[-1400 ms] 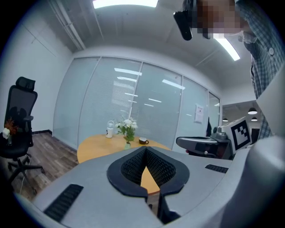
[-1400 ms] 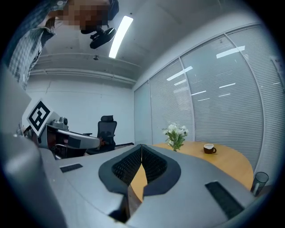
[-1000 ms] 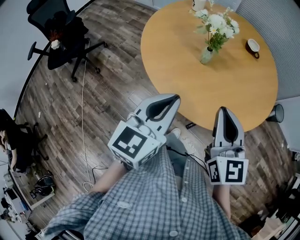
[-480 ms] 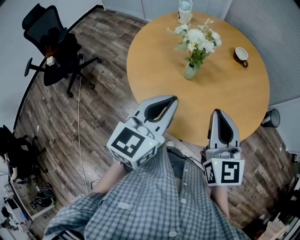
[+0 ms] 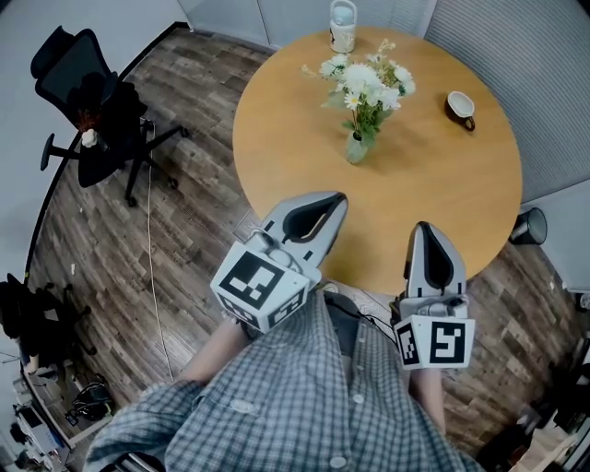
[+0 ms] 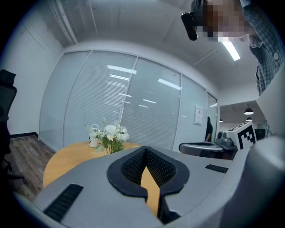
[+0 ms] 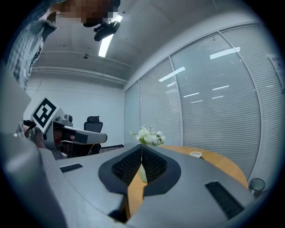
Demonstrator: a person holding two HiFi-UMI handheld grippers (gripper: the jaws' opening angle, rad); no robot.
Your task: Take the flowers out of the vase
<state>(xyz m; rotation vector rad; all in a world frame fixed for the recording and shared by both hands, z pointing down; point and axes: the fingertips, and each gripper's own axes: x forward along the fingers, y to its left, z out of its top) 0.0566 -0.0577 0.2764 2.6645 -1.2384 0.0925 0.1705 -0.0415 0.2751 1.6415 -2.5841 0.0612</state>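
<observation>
White flowers [image 5: 364, 83] with green leaves stand in a small glass vase [image 5: 357, 147] on a round wooden table [image 5: 433, 175]. My left gripper [image 5: 339, 198] is shut and empty, its tip over the table's near edge, well short of the vase. To its right, my right gripper [image 5: 424, 226] is shut on nothing, also at the near edge. In the left gripper view the flowers [image 6: 112, 136] show far off, left of the closed left gripper [image 6: 144, 153]. The right gripper view has the flowers [image 7: 148, 136] straight ahead above the shut right gripper [image 7: 141, 149].
A white jug [image 5: 343, 26] stands at the table's far edge and a cup [image 5: 459, 104] at its right. A black office chair [image 5: 92, 111] is on the wood floor at left, a cable [image 5: 152, 267] trails there, and a dark bin [image 5: 530, 226] stands by the table's right.
The table and flowers have come nearer and slid left in the head view. Both grippers have moved forward to the table's near edge, still shut.
</observation>
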